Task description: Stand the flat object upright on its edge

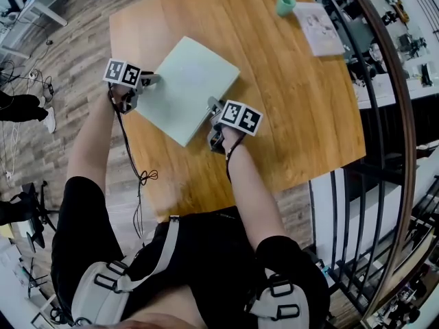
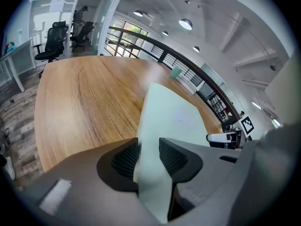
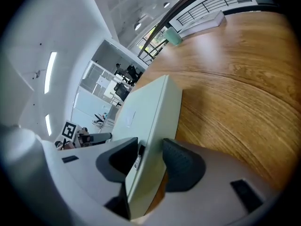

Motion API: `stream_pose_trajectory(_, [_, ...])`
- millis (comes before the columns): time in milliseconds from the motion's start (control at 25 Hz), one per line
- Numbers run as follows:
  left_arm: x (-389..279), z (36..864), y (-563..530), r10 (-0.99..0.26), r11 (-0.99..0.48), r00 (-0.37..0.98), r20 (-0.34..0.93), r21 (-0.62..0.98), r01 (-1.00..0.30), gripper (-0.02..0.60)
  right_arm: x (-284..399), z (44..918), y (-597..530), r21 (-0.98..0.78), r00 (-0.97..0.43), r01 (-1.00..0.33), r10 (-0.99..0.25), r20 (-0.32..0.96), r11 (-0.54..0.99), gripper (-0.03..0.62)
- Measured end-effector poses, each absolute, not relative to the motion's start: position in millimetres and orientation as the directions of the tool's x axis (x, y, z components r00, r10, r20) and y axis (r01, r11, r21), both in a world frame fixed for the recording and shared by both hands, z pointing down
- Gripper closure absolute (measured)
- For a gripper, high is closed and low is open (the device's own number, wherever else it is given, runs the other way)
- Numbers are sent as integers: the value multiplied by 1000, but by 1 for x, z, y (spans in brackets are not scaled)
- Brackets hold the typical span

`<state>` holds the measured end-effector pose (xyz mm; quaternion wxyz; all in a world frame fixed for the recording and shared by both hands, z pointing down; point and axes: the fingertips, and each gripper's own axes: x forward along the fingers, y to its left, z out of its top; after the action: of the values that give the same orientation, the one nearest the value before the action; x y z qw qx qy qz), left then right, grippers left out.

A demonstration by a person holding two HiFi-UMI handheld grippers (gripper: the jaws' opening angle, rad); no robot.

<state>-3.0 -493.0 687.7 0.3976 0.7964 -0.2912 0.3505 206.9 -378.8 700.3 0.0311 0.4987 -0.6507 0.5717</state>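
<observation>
A pale green flat square board (image 1: 185, 91) lies on the wooden table (image 1: 288, 101), and I hold a gripper at each of two opposite edges. My left gripper (image 1: 152, 81) straddles its left edge. In the left gripper view the board (image 2: 169, 117) runs away between the jaws, and both ribbed pads (image 2: 173, 158) press on it. My right gripper (image 1: 214, 108) straddles the near right edge. In the right gripper view the board (image 3: 146, 107) sits between the jaws: one pad (image 3: 181, 161) touches it, and a thin gap shows at the other.
A small teal cup (image 1: 285, 4) and a white booklet (image 1: 319, 27) sit at the table's far right corner. A dark curved railing (image 1: 384, 115) runs along the table's right side. Office chairs and desks stand on the floor beyond the far left.
</observation>
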Motion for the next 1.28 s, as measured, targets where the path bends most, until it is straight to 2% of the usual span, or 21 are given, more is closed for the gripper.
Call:
stream_pose_trajectory(120, [-2,684,-485,-201,-517,568,799,405,-754,445,209,698,-376,-705,-509,-696,-596,621,-139,434])
stream_pose_trajectory(320, [4,679,-462,-152,-504,570,807,433,-747,450,222,689,-378,-639,-488,-765,-579,653,-76,439])
stream_pose_trajectory(520, [-3,646,-454,-228,-514,603,765,431,-742,456,220,659,-385,-587,-506,-807,-585,634,61,439])
stream_pose_trajectory(920, [-7,552,-452,-520,-592,582,626,227,-773,476,223,575,-424,-356,-493,-867,-702,513,349,439])
stream_pose_trajectory(1280, [-8,479,-459,-753,-581,544,371,13,-813,485,225,494,-457,-102,-476,-878,-835,276,467,439])
